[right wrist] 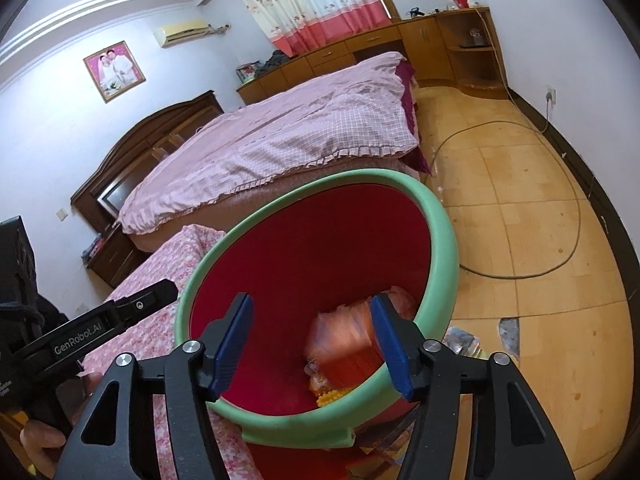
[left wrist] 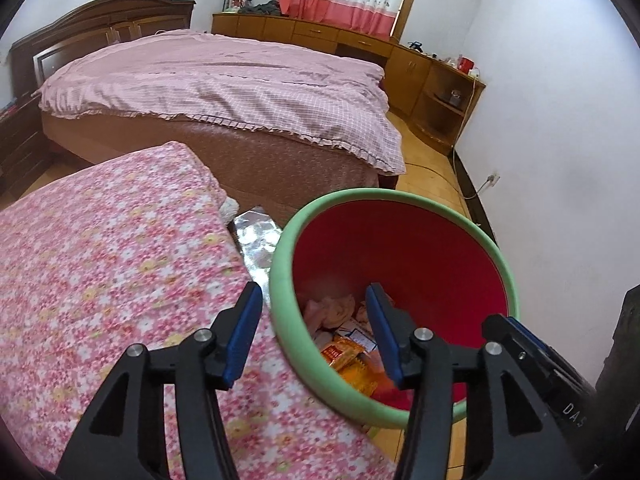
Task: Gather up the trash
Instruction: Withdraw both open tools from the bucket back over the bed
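Two hand-held grippers: left hand-held gripper point(left wrist: 314, 334) and right hand-held gripper point(right wrist: 312, 346), jaws apart, empty.
Bin point(left wrist: 472, 216): just beneath both, wrappers point(left wrist: 348, 358) inside.

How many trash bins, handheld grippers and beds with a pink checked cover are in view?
Trash bin: 1
Grippers: 2, left gripper and right gripper
Bed: 1
Total: 4

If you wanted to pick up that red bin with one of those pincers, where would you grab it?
Probably the green rim of the red bin, from above: it is a thick rolled band around the open top, so one finger could go inside and one outside. The wall below is smooth and wide.
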Demonstrator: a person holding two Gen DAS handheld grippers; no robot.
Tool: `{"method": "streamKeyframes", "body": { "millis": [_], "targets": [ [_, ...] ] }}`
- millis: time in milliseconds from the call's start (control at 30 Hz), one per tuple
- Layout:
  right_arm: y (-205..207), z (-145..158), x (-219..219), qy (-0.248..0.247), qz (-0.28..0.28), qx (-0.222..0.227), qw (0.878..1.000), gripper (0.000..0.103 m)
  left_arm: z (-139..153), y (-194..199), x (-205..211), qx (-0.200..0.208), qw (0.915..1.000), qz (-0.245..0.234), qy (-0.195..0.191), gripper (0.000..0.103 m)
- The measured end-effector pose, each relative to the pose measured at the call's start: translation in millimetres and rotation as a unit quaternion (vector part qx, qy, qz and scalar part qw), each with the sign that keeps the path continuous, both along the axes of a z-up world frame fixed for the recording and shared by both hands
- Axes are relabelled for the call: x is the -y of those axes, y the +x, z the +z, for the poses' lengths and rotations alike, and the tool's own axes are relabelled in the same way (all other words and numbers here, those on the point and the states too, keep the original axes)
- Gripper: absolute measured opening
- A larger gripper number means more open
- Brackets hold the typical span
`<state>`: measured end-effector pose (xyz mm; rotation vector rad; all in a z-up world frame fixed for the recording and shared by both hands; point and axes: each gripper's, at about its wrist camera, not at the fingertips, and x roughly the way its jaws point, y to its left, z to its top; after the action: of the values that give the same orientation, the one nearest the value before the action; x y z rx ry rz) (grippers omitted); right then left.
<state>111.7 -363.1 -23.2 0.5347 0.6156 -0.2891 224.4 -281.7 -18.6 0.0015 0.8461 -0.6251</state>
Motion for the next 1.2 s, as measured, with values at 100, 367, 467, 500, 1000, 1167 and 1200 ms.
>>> {"method": "streamKeyframes", "body": {
  "millis": [100, 367, 467, 500, 1000, 1167, 1200],
  "targets": [
    [-2.3, 4.3, -4.6, -0.003, 0.003, 0.002, 1.000, 0.067, 3.5, -5.4, -8.9, 0.000, 1.0000, 0.007, 0.002, 0.054],
    [-9.1, 18.9, -24.7, -0.024, 0.016, 0.007, 1.000, 0.076, 15.8, -22.5, -44.0, 0.005, 0.9993, 0.036, 0.006, 0.058],
    [-13.7, 25.1, -38.0, -0.034, 0.021, 0.009, 0.999, 0.079, 22.2, -33.3, -62.7, 0.012, 0.9986, 0.051, 0.009, 0.059],
    [-14.6, 26.9, -40.2, -0.036, 0.022, 0.009, 0.999, 0.079, 23.6, -35.7, -67.3, 0.014, 0.9984, 0.054, 0.011, 0.059],
    [-37.1, 48.8, -116.2, -0.070, 0.087, 0.021, 0.993, 0.081, 45.2, -88.3, -156.5, 0.041, 0.9897, 0.134, 0.029, 0.059],
    [-48.3, 54.3, -141.7, -0.092, 0.107, 0.029, 0.990, 0.082, 49.3, -110.1, -182.8, 0.056, 0.9828, 0.172, 0.038, 0.059],
    [-50.3, 55.5, -147.2, -0.094, 0.111, 0.031, 0.989, 0.082, 49.6, -114.5, -187.1, 0.057, 0.9821, 0.175, 0.039, 0.059]
  ]
}}
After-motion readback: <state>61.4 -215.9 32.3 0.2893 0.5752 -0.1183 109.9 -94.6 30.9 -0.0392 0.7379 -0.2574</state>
